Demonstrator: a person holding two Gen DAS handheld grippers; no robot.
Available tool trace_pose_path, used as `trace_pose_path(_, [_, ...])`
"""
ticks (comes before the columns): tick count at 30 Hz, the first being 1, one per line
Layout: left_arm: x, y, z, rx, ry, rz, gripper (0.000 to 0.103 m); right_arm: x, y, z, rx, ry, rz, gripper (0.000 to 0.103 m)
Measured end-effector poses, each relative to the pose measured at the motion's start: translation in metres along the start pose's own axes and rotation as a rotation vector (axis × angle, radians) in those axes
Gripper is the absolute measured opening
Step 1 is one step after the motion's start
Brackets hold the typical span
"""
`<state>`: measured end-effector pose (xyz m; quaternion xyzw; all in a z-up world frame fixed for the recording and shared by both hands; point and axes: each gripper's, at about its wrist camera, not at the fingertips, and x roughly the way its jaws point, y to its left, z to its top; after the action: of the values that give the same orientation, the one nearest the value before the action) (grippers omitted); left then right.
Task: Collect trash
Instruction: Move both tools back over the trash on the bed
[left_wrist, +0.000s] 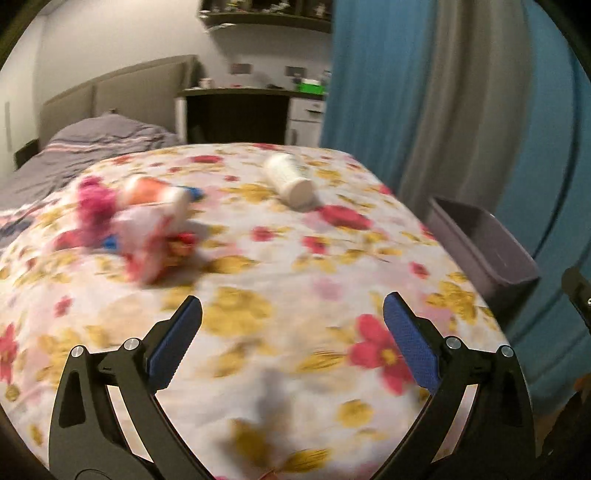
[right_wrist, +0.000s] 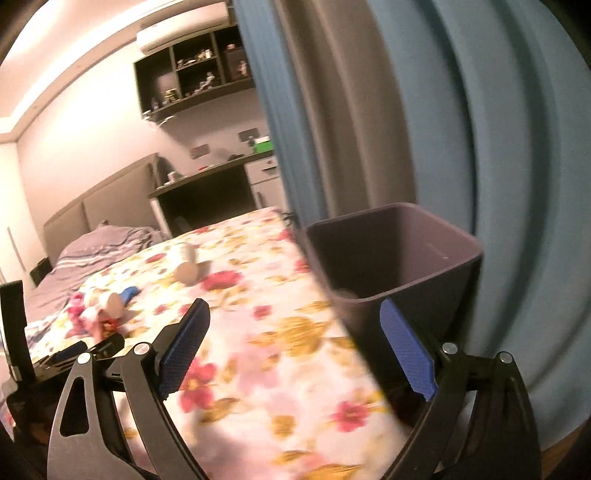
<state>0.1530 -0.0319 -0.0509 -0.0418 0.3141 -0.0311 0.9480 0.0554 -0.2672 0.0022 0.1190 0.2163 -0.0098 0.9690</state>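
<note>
Left gripper: we hold it spread wide with nothing between its blue pads, above the flowered bedspread
Right gripper: also wide apart and empty, pointing across the bed corner toward the bin
Trash: a white bottle lies on its side far across the bed; a blurred heap of wrappers sits to our left of it, well apart
Bin: dark, beside the bed's right edge, in front of the blue curtain
Risk: we judge the bottle could roll on the soft cover if one pad nudges it first; the wrappers look loose and could scatter or partly slip from a pinch
Left view only: the wrapper heap up close, though smeared by motion
Right view only: the bin's open mouth and inside wall; its bottom stays too dark to read
</note>
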Motion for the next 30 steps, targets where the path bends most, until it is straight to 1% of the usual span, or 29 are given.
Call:
trace_pose_path(4, [-0.017,0.032,0.0,-0.032,-0.033,0.046,0.097,-0.002,0.034,-0.003,-0.043,0.002,0.037,0.09])
trace_pose_path(13, [-0.038,0.102,-0.003,-0.126,-0.069,0.126,0.097,0.015,0.107,-0.013,-0.119,0.058,0.153,0.09])
trace_pose_path(18, [-0.043,0.135,-0.007,-0.172,-0.072,0.177,0.097,0.032,0.154,-0.022,-0.182,0.075,0.22,0.09])
trace_pose_path(20, [-0.047,0.151,-0.007,-0.19,-0.079,0.201,0.097,0.042,0.174,-0.027,-0.223,0.097,0.238,0.09])
trace_pose_path(23, [-0.05,0.169,-0.008,-0.207,-0.088,0.242,0.097,0.059,0.197,-0.031,-0.253,0.134,0.264,0.09])
trace_pose_path(30, [-0.054,0.201,-0.006,-0.224,-0.098,0.3,0.097,0.095,0.251,-0.044,-0.34,0.201,0.324,0.09])
